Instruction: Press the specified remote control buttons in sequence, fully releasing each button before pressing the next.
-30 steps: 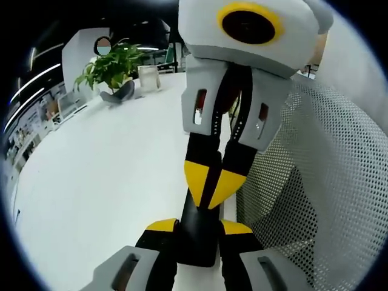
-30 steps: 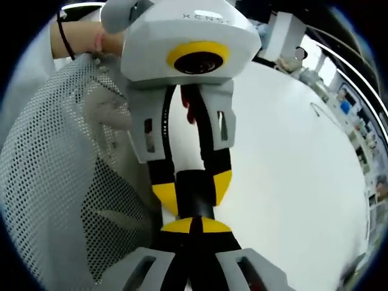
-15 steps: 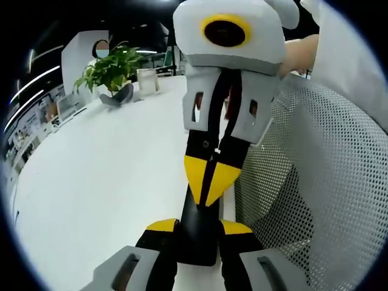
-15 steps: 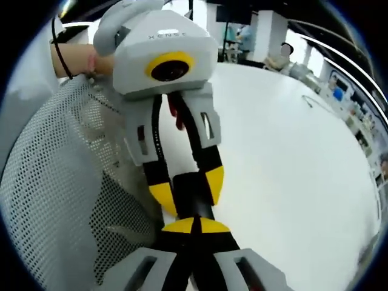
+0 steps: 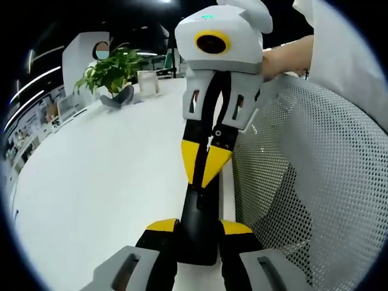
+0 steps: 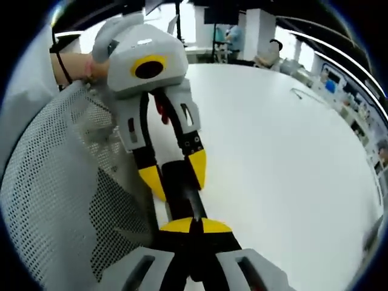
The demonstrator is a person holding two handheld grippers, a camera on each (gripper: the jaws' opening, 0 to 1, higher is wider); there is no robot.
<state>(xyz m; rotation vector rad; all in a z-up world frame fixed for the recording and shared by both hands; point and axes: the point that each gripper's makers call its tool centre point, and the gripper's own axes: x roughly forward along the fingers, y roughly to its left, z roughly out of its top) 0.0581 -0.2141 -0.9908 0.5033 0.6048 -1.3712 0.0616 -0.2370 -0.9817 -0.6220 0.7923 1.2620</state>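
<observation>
A slim black remote [image 5: 199, 209] is clamped between the yellow tips of my left gripper [image 5: 199, 227], which is shut on its near end. In the left gripper view, my right gripper [image 5: 204, 167] comes down from above, jaws shut, with its yellow point at the remote's far end. I cannot tell whether it touches. In the right gripper view, the remote [image 6: 180, 197] runs from the left gripper [image 6: 174, 176] toward my right gripper [image 6: 194, 225], whose tips are pressed together at the remote's end.
A white table [image 5: 109, 182] stretches away under the remote. A grey mesh chair back [image 5: 303, 182] stands close on one side, with a person's hand [image 5: 285, 57] above it. A potted plant [image 5: 112, 70] and a small card holder sit at the table's far edge.
The two grippers have drawn apart. The right gripper's shut tips have slid back along the remote toward its far end, leaving more of the remote bare. The left gripper keeps its hold.
</observation>
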